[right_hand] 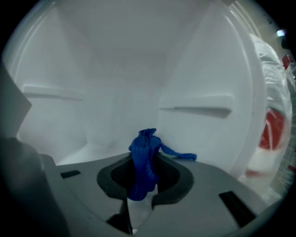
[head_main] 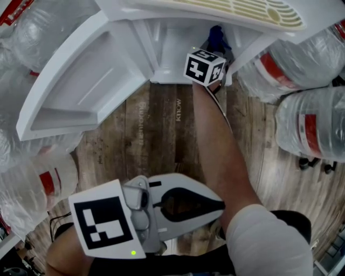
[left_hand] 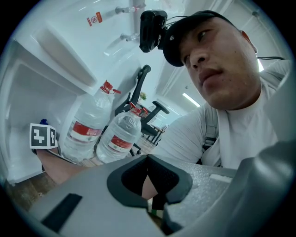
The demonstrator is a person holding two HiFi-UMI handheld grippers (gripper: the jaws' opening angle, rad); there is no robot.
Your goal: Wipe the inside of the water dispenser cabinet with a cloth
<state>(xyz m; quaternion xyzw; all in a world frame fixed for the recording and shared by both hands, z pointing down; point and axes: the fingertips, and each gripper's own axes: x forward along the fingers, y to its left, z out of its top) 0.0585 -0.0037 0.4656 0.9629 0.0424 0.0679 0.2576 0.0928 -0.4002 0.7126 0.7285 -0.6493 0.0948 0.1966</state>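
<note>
The white water dispenser cabinet (head_main: 167,48) stands open at the top of the head view, its door (head_main: 81,86) swung out to the left. My right gripper (head_main: 214,49), with its marker cube (head_main: 205,67), reaches into the cabinet's mouth. It is shut on a bunched blue cloth (right_hand: 144,159), which also shows as a blue cloth (head_main: 217,35) just inside the opening. In the right gripper view the right gripper (right_hand: 142,187) faces the white back wall and side ledges (right_hand: 196,110). My left gripper (head_main: 218,205) is held low near my body, shut and holding nothing; the left gripper (left_hand: 149,187) points up at a person.
Large water bottles lie on the wooden floor (head_main: 161,124): two at the right (head_main: 302,59) (head_main: 318,129) and others at the left (head_main: 32,188). The dispenser's slotted drip tray (head_main: 242,11) overhangs the cabinet. Office chair casters (head_main: 315,161) show at the right.
</note>
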